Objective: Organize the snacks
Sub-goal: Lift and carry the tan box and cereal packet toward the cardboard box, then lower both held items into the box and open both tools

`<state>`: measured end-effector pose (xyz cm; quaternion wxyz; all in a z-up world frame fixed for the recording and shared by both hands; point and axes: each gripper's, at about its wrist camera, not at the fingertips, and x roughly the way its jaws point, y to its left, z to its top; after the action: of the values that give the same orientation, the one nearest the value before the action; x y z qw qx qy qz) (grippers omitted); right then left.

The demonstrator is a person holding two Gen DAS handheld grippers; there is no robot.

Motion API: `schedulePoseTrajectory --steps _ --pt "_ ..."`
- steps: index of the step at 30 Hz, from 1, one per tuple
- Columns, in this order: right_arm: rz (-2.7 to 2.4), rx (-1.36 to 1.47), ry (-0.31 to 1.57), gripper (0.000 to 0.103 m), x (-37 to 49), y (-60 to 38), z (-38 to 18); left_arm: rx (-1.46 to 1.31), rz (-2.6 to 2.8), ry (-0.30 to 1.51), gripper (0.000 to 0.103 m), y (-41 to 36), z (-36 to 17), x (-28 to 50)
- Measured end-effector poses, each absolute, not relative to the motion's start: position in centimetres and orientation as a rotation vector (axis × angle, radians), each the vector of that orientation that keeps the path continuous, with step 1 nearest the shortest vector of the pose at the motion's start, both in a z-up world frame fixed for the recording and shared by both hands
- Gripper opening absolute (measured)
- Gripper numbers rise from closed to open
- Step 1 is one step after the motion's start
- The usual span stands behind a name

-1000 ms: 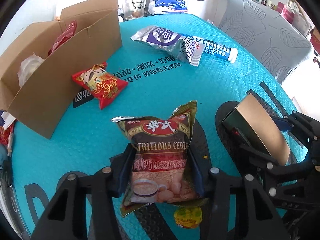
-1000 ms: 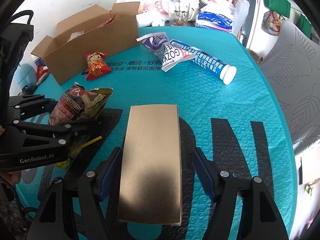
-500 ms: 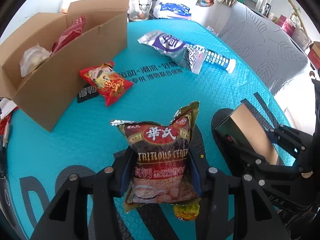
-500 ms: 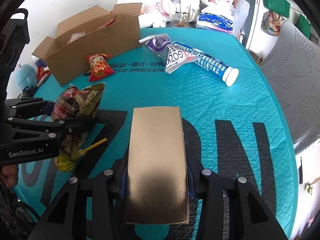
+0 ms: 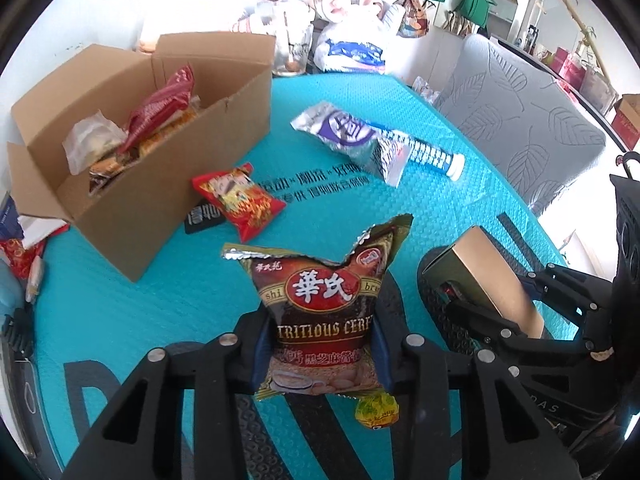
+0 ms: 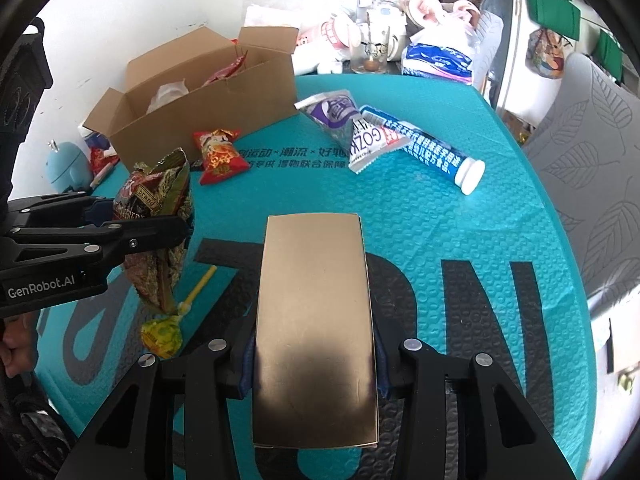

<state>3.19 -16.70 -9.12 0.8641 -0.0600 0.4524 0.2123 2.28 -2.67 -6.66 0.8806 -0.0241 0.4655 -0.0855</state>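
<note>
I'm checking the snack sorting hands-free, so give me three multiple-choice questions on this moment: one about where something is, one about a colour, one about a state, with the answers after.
1. Where does the lollipop lie?
A. inside the cardboard box
B. on the teal table cover, below the held cereal packet
C. on top of the gold box

2. What colour is the cap of the blue tube?
A. white
B. red
C. green

3. What is the right gripper doing?
A. hanging open over the table
B. shut on the gold box
C. shut on the red snack packet

Answers:
1 B: its yellow wrapper rests on the table cover just under the cereal packet held in the left gripper.
2 A: the round cap at the tube's end is white.
3 B: both pads press the sides of the gold box.
</note>
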Motion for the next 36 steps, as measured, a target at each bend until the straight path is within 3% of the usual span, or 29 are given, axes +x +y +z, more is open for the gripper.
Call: schedulePoseTrajectory --steps 36 --pt "0.74 -0.234 0.604 0.043 9.9 -6.4 4.7 -0.102 0.041 0.597 0.04 6.1 6.5 5.3"
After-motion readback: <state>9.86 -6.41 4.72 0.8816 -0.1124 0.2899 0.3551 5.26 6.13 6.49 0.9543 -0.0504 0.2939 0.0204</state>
